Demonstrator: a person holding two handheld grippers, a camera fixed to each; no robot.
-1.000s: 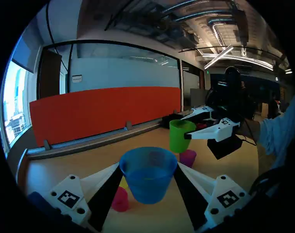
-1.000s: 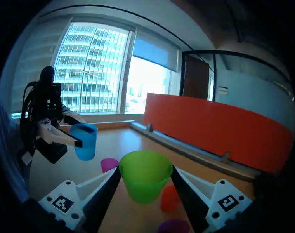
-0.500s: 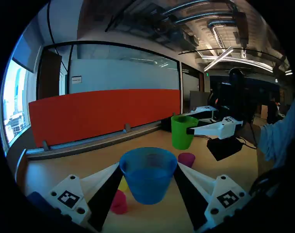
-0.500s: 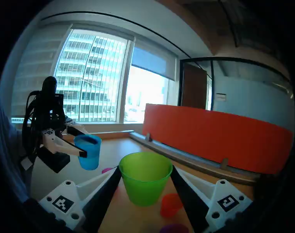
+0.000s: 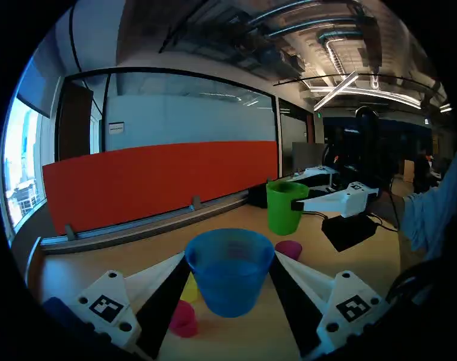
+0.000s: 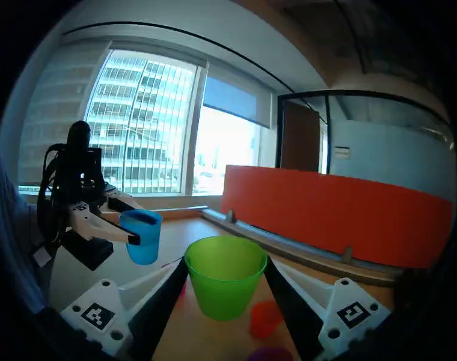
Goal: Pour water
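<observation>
In the left gripper view my left gripper (image 5: 229, 274) is shut on a blue cup (image 5: 229, 278) with water in it, held upright above the wooden table (image 5: 373, 259). Farther right in that view the right gripper (image 5: 291, 207) holds a green cup (image 5: 284, 206) upright. In the right gripper view my right gripper (image 6: 225, 280) is shut on the green cup (image 6: 225, 283), whose inside looks empty. To its left, at about rim height, the left gripper (image 6: 134, 231) carries the blue cup (image 6: 142, 236). The two cups are apart.
Small cups stand on the table below: pink (image 5: 183, 317), yellow (image 5: 190, 289) and magenta (image 5: 288, 249) in the left gripper view, orange (image 6: 264, 317) and purple (image 6: 270, 354) in the right gripper view. An orange partition (image 5: 162, 174) runs along the far edge. A sleeve (image 5: 430, 210) is at right.
Both cups have risen a little above the table. The blue cup has moved closer to the green cup in the right gripper view. Both grips are unchanged.
</observation>
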